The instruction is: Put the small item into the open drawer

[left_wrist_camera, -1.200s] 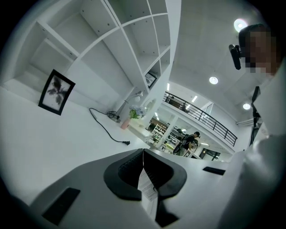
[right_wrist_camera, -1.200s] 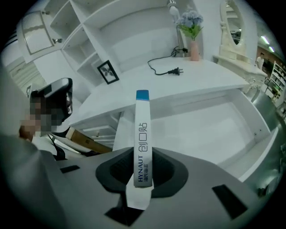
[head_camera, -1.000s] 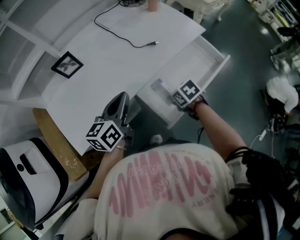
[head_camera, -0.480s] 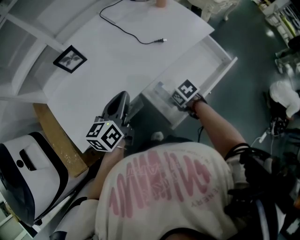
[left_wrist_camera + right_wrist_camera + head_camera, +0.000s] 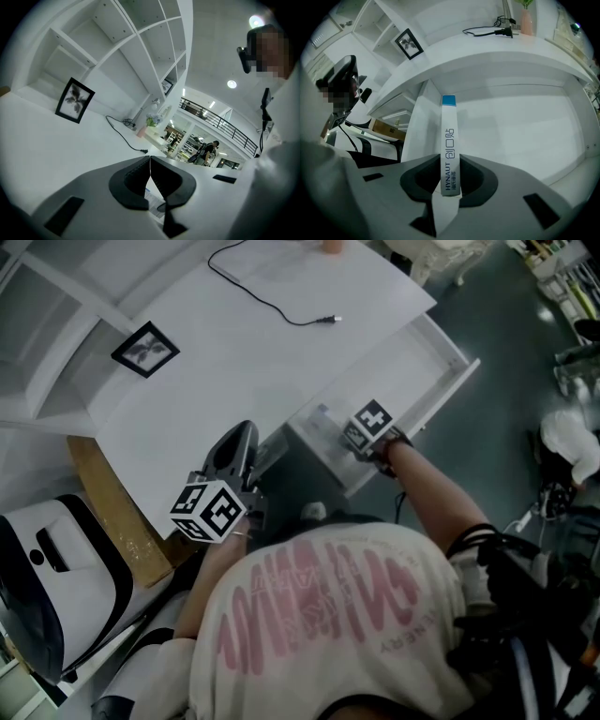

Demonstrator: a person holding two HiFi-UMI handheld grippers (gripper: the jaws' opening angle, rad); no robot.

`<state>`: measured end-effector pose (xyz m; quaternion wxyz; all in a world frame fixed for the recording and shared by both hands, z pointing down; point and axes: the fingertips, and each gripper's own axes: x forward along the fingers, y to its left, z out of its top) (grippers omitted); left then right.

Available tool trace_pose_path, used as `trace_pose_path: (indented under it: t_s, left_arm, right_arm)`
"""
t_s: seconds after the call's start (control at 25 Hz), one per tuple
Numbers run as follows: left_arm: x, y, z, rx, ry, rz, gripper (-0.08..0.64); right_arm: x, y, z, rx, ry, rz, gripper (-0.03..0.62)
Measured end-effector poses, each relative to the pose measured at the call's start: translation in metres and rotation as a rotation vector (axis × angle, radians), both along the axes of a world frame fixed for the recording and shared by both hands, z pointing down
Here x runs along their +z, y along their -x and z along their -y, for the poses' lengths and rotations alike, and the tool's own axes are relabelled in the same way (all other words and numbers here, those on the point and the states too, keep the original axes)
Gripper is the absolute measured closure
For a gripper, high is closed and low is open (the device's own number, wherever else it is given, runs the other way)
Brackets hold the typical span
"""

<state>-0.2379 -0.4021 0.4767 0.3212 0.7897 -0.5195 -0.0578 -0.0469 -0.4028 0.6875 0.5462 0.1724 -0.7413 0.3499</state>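
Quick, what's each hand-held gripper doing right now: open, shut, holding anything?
Left hand-held gripper: shut, nothing between its jaws.
Right hand-held gripper: shut on the slim white HYNAUT box.

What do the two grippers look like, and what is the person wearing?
The left gripper and right gripper have pale grey bodies and black tongs. Each carries a white cube with black square markers. The person wears a pale short-sleeved T-shirt with red print.

left tool [image 5: 150,166] | jaws together, empty | framed picture [image 5: 75,101], cable [image 5: 123,137] on desk [image 5: 56,154]
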Motion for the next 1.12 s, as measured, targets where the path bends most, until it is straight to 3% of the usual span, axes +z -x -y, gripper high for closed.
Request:
trace_pose_path:
  t_s: [0.4, 0.68, 0.76, 1.12]
  left_arm:
    - [0.001, 0.007, -0.013, -0.028, 0.007, 0.007, 0.529]
    - [0.000, 0.011, -0.018, -0.050, 0.009, 0.003, 0.529]
    - [0.000, 0.011, -0.018, -0.052, 0.009, 0.001, 0.529]
    - [0.000, 0.013, -0.020, -0.063, 0.012, 0.004, 0.529]
  right_arm:
    - [0.006, -0.001, 0.005, 0.014, -0.014, -0.012, 0.491]
    - [0.010, -0.008, 0.011, 0.028, -0.034, -0.044, 0.401]
    - [0.012, -0.008, 0.012, 0.027, -0.039, -0.055, 0.350]
    - [0.021, -0.014, 0.016, 0.041, -0.045, -0.106, 0.319]
